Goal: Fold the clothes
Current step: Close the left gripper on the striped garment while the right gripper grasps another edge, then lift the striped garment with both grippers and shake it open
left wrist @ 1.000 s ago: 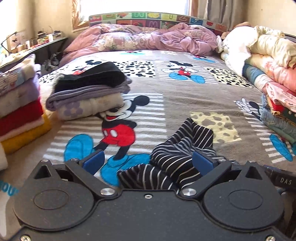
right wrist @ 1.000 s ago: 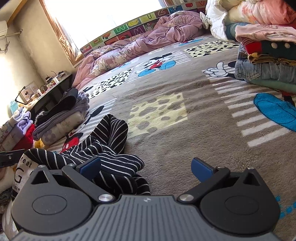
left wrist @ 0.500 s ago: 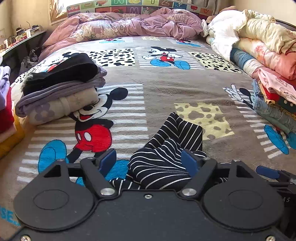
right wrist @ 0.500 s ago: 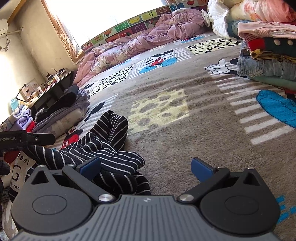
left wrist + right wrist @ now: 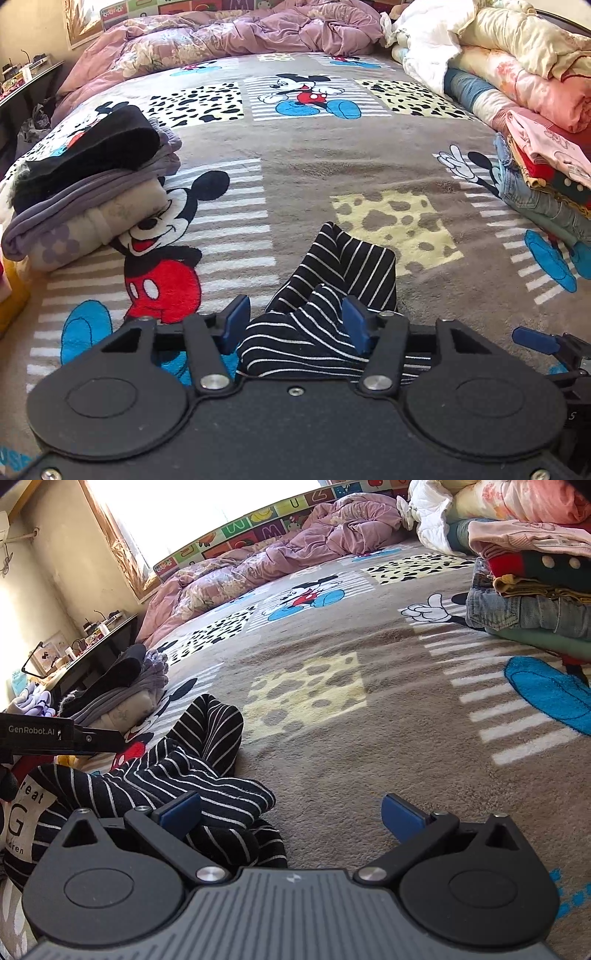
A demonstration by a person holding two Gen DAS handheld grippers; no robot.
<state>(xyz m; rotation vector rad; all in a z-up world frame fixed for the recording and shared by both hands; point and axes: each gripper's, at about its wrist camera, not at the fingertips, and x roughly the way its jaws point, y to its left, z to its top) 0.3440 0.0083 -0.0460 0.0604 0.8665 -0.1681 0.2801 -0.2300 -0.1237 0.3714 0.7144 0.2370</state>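
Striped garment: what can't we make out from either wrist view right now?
- Striped garment, left wrist view: near end hidden under the left gripper, whose jaws are closing around it; pad contact unclear.
- Right wrist view: white print patch cut off by the left edge; text unreadable.
- The garment's type and full outline: bunched up, can't tell.

The left gripper (image 5: pixel 295 323) is angling downward over the striped garment (image 5: pixel 332 295), its jaws closing with a bunched fold between the blue pads. The right gripper (image 5: pixel 291 814) is hovering just beside that garment, jaws spread wide and gripping nothing.
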